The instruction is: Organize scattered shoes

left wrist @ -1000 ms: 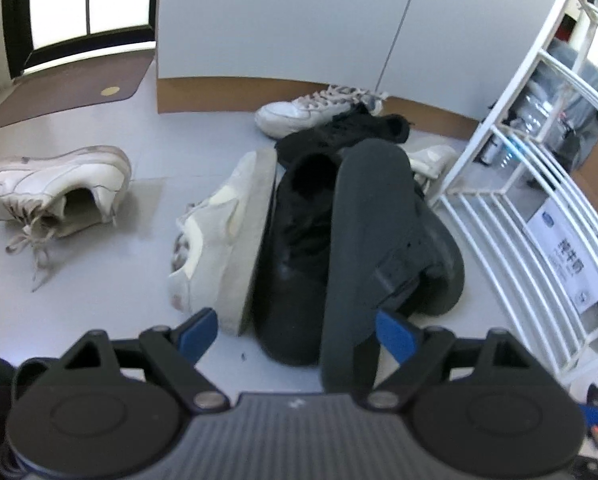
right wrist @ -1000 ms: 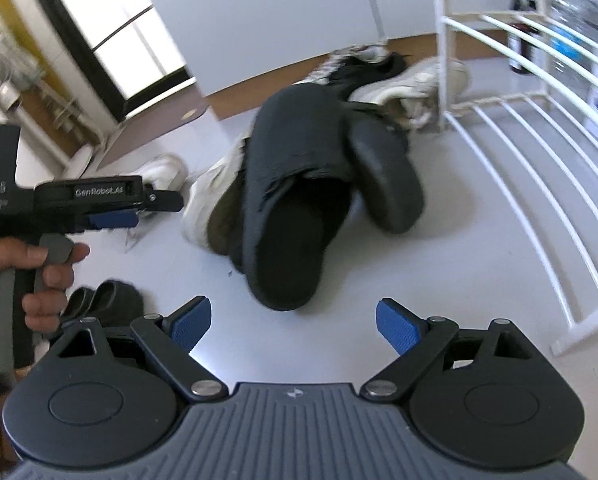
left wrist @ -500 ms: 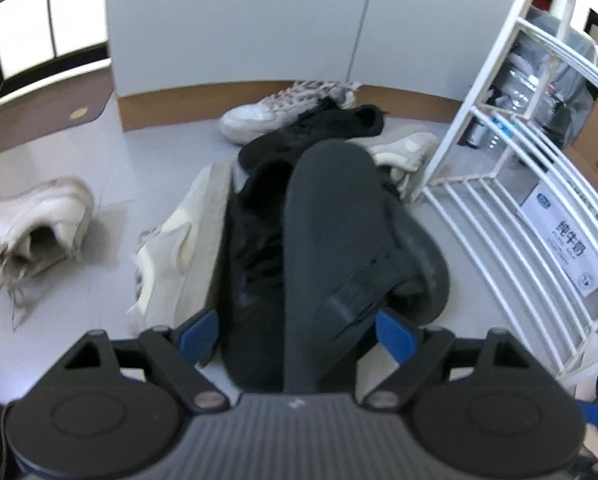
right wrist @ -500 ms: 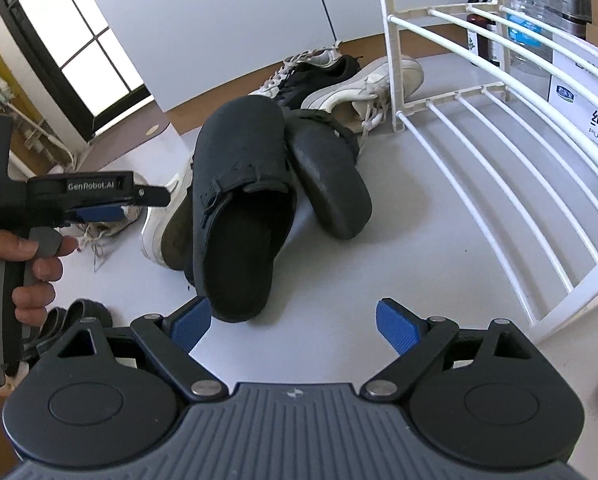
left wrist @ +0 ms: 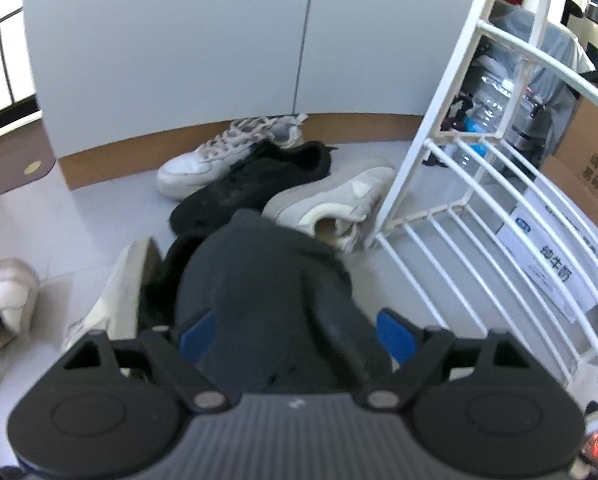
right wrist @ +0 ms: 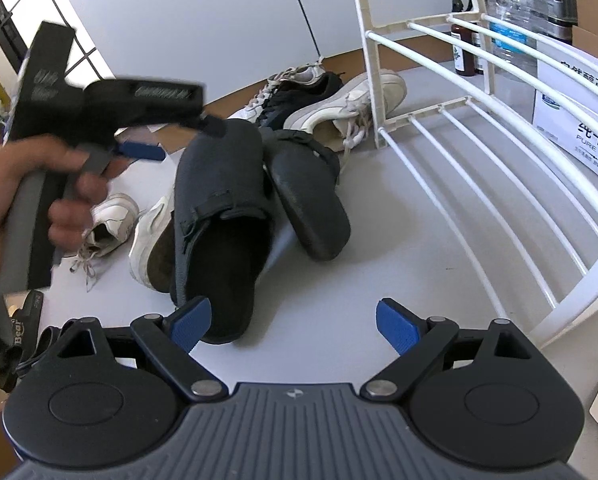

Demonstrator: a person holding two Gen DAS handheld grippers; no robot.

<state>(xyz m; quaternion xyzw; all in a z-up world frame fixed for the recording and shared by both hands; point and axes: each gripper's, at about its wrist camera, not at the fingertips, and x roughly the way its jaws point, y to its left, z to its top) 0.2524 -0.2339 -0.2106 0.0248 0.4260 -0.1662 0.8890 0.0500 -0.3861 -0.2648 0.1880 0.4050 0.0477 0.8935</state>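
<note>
A dark clog (right wrist: 219,220) lies on the grey floor with its mate (right wrist: 307,196) tipped sole-up beside it. In the left wrist view the dark clog (left wrist: 271,300) fills the space between the blue pads of my left gripper (left wrist: 295,336), whose jaws stand wide and straddle it. My right gripper (right wrist: 295,320) is open and empty, just in front of the clog's heel. The left gripper (right wrist: 159,132) also shows in the right wrist view, blurred, above the clog's toe. A white wire shoe rack (right wrist: 479,128) stands at the right.
A white sneaker (left wrist: 227,156), a black sneaker (left wrist: 255,184) and a beige sneaker (left wrist: 339,200) lie by the wall near the rack's corner (left wrist: 383,232). Another white sneaker (left wrist: 3,300) lies at the left. A beige shoe (right wrist: 151,240) leans on the clog. Boxes and bottles stand behind the rack.
My left gripper has moved forward and down over the dark clog, which now sits between its pads. My right gripper has drawn closer to the clog's heel.
</note>
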